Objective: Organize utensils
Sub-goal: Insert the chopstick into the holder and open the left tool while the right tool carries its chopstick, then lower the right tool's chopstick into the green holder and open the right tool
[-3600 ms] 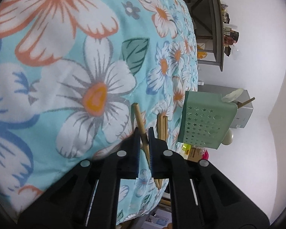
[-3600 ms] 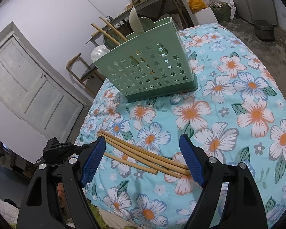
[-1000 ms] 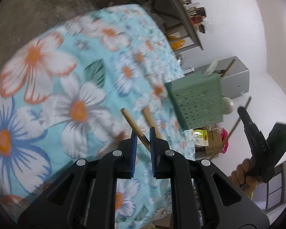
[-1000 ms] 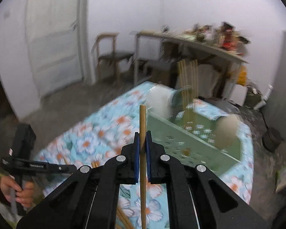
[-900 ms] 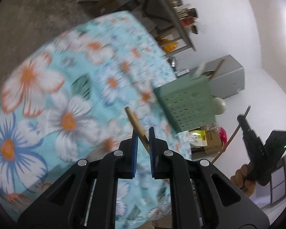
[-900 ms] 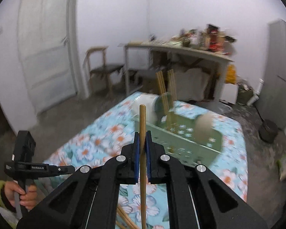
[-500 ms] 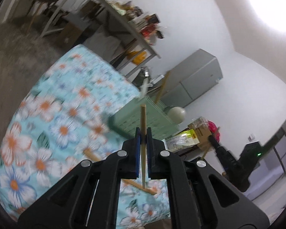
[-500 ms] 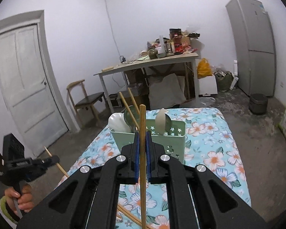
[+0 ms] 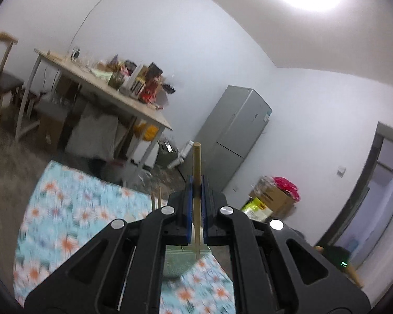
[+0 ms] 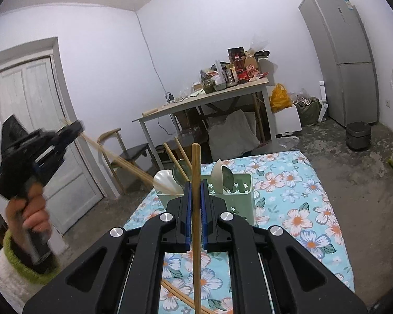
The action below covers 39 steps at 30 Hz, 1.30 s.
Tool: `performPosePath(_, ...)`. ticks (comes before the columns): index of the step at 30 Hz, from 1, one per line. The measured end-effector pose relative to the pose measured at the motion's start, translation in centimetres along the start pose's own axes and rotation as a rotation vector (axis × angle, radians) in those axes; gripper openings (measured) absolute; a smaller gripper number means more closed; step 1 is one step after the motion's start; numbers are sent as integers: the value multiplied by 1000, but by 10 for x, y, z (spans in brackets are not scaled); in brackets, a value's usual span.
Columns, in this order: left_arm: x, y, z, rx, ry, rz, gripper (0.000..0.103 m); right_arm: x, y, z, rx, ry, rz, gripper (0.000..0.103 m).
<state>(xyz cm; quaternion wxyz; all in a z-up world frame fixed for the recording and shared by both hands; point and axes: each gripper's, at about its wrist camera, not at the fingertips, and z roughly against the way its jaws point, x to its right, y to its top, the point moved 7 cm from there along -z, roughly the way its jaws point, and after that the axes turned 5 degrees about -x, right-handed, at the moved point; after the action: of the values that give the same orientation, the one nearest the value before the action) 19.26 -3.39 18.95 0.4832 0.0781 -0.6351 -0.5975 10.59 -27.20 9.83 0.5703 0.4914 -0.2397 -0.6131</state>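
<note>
L gripper (image 9: 196, 191) clamped on a wooden chopstick (image 9: 196, 162), held upright betw. blue pads; seen from R cam it's raised at far left, hand (image 10: 32, 209) on the handle. R gripper (image 10: 195, 196) clenched on its own chopstick (image 10: 195, 167), also upright. Green utensil holder (image 10: 235, 196) sits just beyond R gripper on floral tablecloth (image 10: 301, 196), w/ spoons and chopsticks inside. More chopsticks (image 10: 175, 291) lie on cloth near R gripper.
</note>
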Motion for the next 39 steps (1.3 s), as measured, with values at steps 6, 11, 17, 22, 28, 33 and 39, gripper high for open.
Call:
performPosePath(6,-4,-1,-55,-7,98,-53,4,9,2,8,20,-3,-14,6)
performPosePath(11,-22,-26,-94,-62,159,-62,6,16,-1,8,15,-5,-30,6)
performPosePath(17,-38,-59,-100,-137,151,45,58,18,-3,12,7,-19,-21,6)
performPosePath(22,-33,-59,-77,-127,157,39,72,17,5,11,17,5,-29,6)
performPosePath(28,-35,-71,-41,-141,182,-5,84,6,36,-1,42,61,7,6)
performPosePath(33,-50,-103,-6,-195,248,-57,90,-12,76,-14,95,101,64,6)
performPosePath(39,-77,-154,32,-285,352,-63,93,-40,129,-47,149,162,128,6)
